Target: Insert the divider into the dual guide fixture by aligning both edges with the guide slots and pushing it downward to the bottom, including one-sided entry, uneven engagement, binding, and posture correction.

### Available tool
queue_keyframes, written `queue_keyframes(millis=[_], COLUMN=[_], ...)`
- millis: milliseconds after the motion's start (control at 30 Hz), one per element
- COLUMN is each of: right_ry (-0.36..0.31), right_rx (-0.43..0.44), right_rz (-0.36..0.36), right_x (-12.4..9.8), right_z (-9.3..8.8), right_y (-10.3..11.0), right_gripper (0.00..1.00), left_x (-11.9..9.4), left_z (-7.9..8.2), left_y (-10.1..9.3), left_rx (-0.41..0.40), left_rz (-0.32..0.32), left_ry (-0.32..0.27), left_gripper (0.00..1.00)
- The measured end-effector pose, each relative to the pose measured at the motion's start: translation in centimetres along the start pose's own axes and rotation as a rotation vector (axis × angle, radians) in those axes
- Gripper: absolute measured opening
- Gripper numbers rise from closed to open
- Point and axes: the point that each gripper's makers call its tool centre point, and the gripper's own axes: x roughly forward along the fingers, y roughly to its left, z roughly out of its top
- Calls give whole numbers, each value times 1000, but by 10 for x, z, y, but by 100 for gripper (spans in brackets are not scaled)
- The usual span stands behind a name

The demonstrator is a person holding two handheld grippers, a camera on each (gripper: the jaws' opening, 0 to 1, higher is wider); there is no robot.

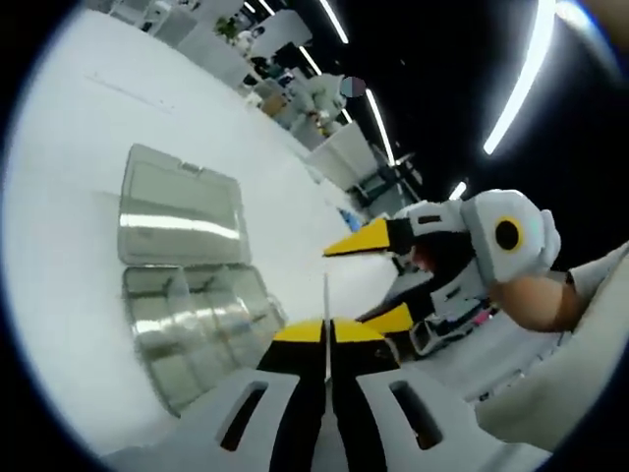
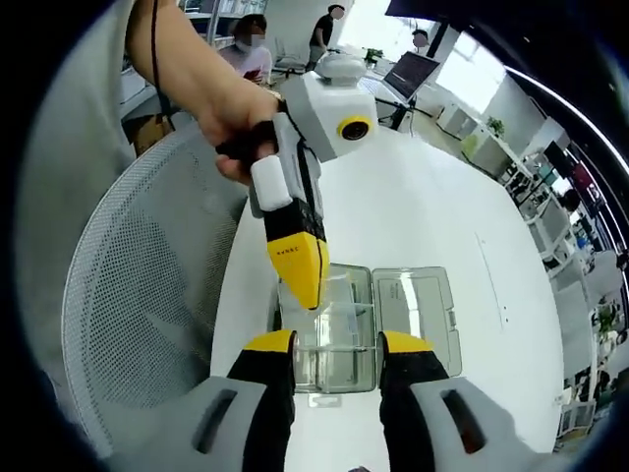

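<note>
Left gripper view, from the left side: clear plastic organiser box (image 1: 192,295) lies open on the white table (image 1: 88,118), lid flat toward the upper part of the picture, compartmented tray below it. The tray sits just left of the left gripper (image 1: 327,332), apart from its tips, not touching. Left gripper jaws pressed nearly together, yellow tips pinching a thin clear divider (image 1: 326,305), seen edge-on as a fine pale line rising straight out from between the tips. Divider is above the table surface, beside the tray and not inside any compartment. Further right: right gripper (image 1: 378,280) comes in from the right, yellow tips spread apart, nothing between them, near the divider but clear of it. A hand (image 1: 536,300) holds its handle at the far right.

Right gripper view, from the left: mesh-backed chair (image 2: 147,295) at left edge of table. A hand (image 2: 231,123) holds the left gripper (image 2: 303,270), which points down, tips closed, directly over the left end of the open box's tray. Divider too thin and clear to make out here. Right gripper's own jaws rise from the bottom, wide apart, empty, the tray's near wall between them. Lid lies to the right of the tray. People stand in the background at the top
</note>
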Motion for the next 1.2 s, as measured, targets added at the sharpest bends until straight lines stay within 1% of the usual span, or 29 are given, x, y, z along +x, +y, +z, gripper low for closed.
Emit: queue_keyframes(millis=[33, 100, 167, 200, 333, 433, 467, 500, 600, 700, 733, 800, 867, 900, 933, 967, 1067, 1200], right_ry=[-4, -9, -17, -19, -29, -33, -34, -34, -25, -27, -24, -23, -22, -21, -19, -18, -11, 0], right_rx=[6, -1, 6, 6, 7, 7, 6, 0, -12, -20, -25, -22, -33, -33, -30, -33, -32, -25], right_rz=[25, 41, 58, 65, 105, 133, 140, 147, 163, 199, 211, 237, 246, 251, 262, 263, 278, 296], right_x=[-1, -2, -4, -4, -6, -7, -7, -7, -7, -7, -7, -7, -6, -6, -6, -5, -3, -3], right_z=[-1, -2, -1, 0, 3, 5, 6, 7, 7, 9, 9, 10, 11, 11, 11, 11, 12, 12], right_y=[3, 2, 3, 3, 4, 6, 6, 6, 6, 11, 12, 16, 18, 18, 20, 20, 22, 25], right_gripper=[25, 21, 21, 21, 19, 15, 14, 13, 11, 7, 6, 5, 5, 4, 4, 3, 0, 0], left_x=[0, -1, -2, -2, -1, 0, 1, 1, 3, 5, 5, 6, 6, 6, 6, 5, 5, 4], left_z=[0, 2, 0, 0, 0, -2, -3, -4, -7, -8, -8, -9, -9, -9, -7, -9, -9, -12], left_y=[-1, -5, -6, -7, -11, -12, -13, -14, -16, -20, -20, -21, -22, -22, -25, -24, -23, -22], left_rx=[10, 64, 103, 146, 198, 305, 328, 370, 452, 507, 537, 556, 617, 635, 666, 658, 692, 735], left_rz=[-8, -36, -36, -37, -51, -48, -50, -51, -52, -60, -61, -62, -65, -68, -76, -71, -66, -67], left_ry=[2, -3, 17, 23, 31, 47, 51, 58, 68, 67, 68, 73, 69, 70, 54, 63, 58, 63], left_gripper=[0, 0, 0, 0, 0, 0, 0, 0, 0, 0, 0, 0, 0, 0, 0, 0, 0, 0])
